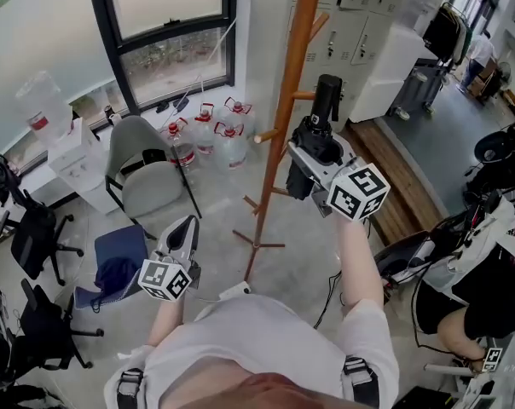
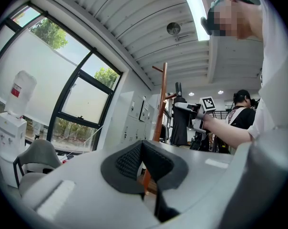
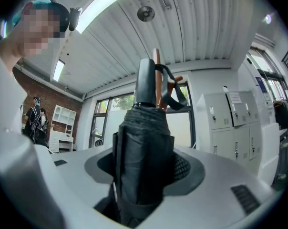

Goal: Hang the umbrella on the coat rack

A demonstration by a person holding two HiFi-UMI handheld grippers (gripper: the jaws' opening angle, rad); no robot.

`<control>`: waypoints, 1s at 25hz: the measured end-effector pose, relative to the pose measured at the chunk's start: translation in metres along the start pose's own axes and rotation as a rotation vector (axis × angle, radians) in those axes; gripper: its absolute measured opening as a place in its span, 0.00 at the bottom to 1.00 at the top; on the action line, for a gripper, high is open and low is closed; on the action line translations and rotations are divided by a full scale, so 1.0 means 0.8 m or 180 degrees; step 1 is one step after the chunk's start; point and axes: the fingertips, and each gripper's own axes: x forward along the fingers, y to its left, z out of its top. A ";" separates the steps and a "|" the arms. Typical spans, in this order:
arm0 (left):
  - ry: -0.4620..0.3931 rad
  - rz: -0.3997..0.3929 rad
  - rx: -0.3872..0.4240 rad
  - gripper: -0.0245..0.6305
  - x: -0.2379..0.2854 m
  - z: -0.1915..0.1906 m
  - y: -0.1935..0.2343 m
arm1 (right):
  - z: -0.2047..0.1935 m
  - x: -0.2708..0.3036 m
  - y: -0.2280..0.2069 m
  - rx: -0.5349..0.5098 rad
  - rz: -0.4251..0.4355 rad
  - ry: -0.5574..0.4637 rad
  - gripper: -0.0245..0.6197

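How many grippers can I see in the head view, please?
2. The left gripper is low, near the blue chair; the right gripper is higher, beside the coat rack, holding the folded umbrella. None seems hidden.

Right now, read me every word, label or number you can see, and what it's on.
No text is readable.
White cube with square black markers: patterns, no letters.
Red label on the clear water jug: too blurred.
Paper sheets on the pale metal lockers: too small.

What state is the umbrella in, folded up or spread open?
Folded up: the umbrella is a compact black bundle clamped in the right gripper, pleats wrapped tight.
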 end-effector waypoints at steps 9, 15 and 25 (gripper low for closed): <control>0.0040 -0.0044 0.0006 0.05 0.009 0.000 0.002 | -0.036 0.005 0.017 0.0105 0.0061 0.0140 0.43; 0.0075 -0.0098 0.0015 0.05 0.017 -0.002 -0.002 | -0.065 -0.001 0.028 0.0232 0.0032 0.0213 0.43; 0.0117 -0.0171 0.0015 0.05 0.008 -0.009 -0.011 | -0.139 -0.003 0.050 0.0336 -0.0054 0.0546 0.43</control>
